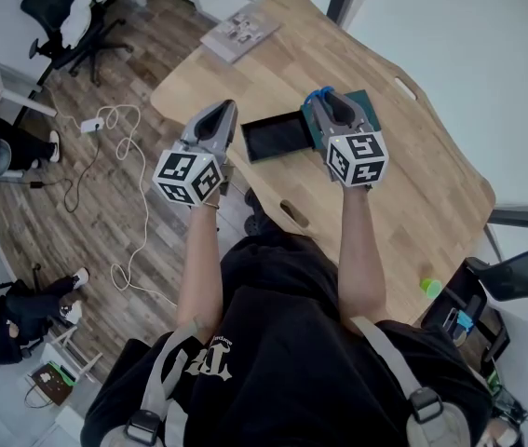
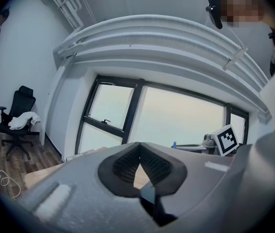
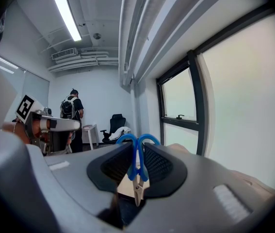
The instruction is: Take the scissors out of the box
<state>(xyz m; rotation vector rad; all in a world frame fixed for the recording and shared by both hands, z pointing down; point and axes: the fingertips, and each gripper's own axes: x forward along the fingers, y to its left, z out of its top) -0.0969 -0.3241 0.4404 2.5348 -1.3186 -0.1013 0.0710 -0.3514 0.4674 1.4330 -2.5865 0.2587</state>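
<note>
Blue scissors (image 3: pixel 137 165), one pair, clamped by right gripper (image 1: pixel 334 110).

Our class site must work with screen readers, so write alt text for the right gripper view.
The right gripper is clamped on blue-handled scissors, with the handle loops away from the camera and the blades pointing back toward it. Behind are a large window at right, and a person and a chair by the far wall.

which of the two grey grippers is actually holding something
The right gripper: its jaws are clamped on the blue-handled scissors. The left gripper has its jaws together, with nothing between them.
</note>
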